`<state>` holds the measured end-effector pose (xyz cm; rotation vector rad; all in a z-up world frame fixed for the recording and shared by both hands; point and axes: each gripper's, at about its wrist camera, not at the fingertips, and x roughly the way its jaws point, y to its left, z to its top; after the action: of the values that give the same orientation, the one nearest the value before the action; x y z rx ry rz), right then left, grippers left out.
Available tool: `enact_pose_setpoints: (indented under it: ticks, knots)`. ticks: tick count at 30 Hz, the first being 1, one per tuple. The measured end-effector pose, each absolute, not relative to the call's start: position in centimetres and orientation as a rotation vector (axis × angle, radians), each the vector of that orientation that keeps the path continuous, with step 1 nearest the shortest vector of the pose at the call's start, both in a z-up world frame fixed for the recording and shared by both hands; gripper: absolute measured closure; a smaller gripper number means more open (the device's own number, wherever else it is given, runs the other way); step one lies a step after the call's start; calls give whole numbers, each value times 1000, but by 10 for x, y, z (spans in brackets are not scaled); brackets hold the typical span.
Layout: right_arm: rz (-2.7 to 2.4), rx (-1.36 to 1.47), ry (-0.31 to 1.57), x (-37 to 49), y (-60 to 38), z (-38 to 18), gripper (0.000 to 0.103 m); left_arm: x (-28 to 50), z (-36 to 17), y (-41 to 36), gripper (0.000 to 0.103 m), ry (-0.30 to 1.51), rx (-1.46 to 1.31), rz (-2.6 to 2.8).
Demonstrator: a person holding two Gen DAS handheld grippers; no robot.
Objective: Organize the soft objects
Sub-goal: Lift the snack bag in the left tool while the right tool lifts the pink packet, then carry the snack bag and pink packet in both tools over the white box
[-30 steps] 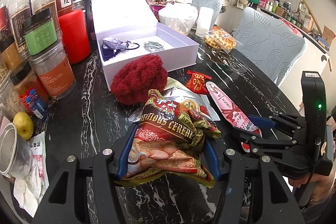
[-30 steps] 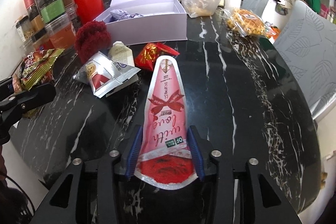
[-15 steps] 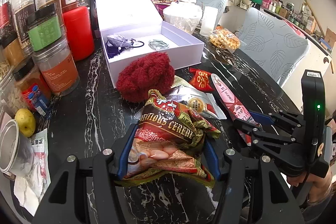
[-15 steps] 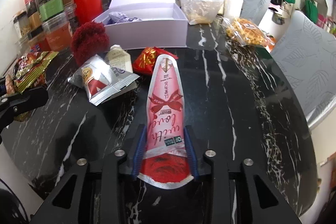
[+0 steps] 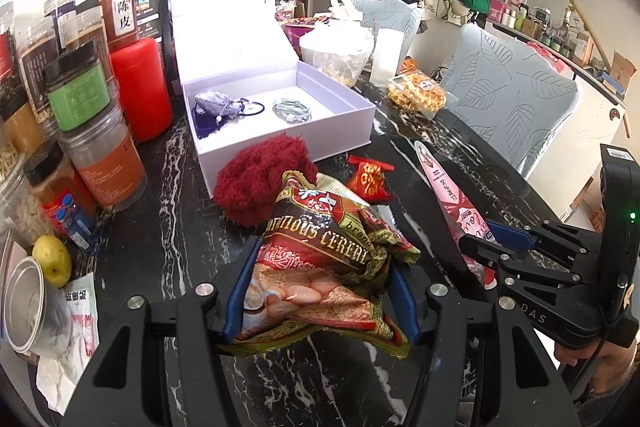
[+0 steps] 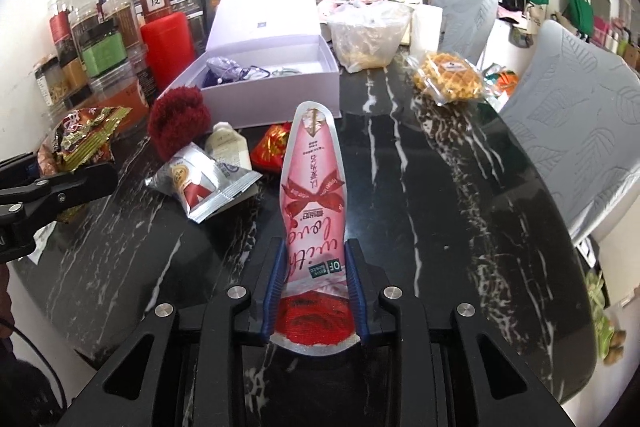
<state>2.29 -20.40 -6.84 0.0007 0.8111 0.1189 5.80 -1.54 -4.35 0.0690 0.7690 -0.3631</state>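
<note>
A big dark table [image 6: 460,187] with white streaks holds everything. Far back, near the table's far edge, sits a white box [image 5: 280,115] with its lid up, and small hair ties and a little pouch lie inside it. Jars [image 5: 80,99] and a red can [image 5: 140,87] stand along the left edge. A bag of waffles [image 6: 448,77] lies near the right edge. A fuzzy red ball [image 5: 260,179] sits just in front of the box, touching its front wall. The left gripper [image 5: 320,291] is squeezed tight on a crinkly cereal bag [image 5: 320,259], which bulges up between its blue pads, near the front edge of the table. The right gripper [image 6: 316,279] has just been closing, and its blue pads now pinch the red bottom end of a long pink pouch [image 6: 316,187]. The pouch points away toward the box, over the middle of the table. A silver packet [image 6: 200,183] and a small red packet [image 6: 272,147] lie between the fuzzy ball and the pink pouch.
</note>
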Motion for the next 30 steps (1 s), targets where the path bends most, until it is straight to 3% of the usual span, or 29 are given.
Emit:
enact_pose_setpoints:
  ticks: [30]
  knots:
    - [203, -43, 602, 31, -201, 36, 73, 90, 37, -21, 45, 575, 81, -377]
